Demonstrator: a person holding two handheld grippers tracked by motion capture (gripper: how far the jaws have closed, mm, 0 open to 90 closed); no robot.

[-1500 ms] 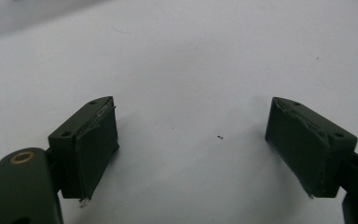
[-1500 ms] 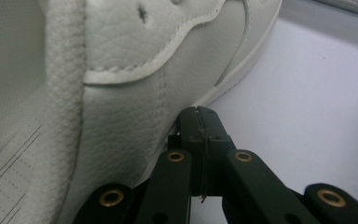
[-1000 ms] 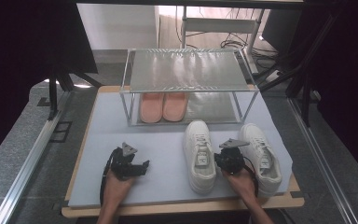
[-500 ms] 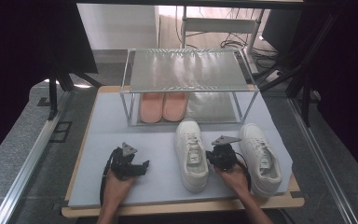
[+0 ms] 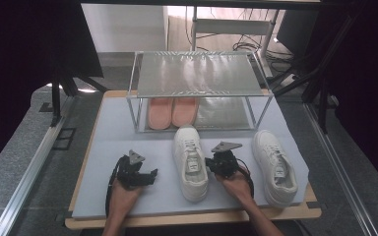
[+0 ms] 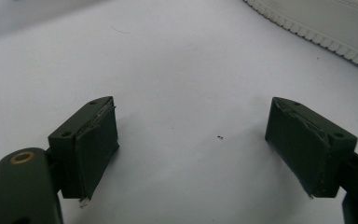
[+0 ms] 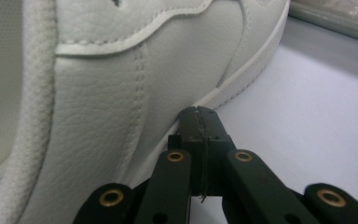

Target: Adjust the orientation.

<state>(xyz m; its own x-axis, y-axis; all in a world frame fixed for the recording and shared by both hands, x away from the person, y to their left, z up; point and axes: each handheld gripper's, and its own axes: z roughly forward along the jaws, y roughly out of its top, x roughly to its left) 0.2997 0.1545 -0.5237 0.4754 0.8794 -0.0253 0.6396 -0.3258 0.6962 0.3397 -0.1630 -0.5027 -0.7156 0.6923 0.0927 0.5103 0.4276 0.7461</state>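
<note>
— Where's the near sneaker [image 5: 191, 161]?
— Mid-mat, long axis twelve to six, toe toward the rack [image 5: 199, 91]; the right gripper [image 5: 216, 164] sits at its three o'clock side, jaws pressed together, tips against the sole edge, probably touching.
— The left gripper [image 5: 147, 176]?
— At nine o'clock, farther off; jaws spread over bare mat [image 6: 177, 56].

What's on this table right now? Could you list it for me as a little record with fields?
Surface: grey mat
Left gripper: open, over bare mat
Right gripper: shut, tips against the near sneaker's side
Near sneaker: white, toe at the rack
Far sneaker: white, apart at the right
Rack: metal, two levels
Slippers: pink pair on the lower level
</note>
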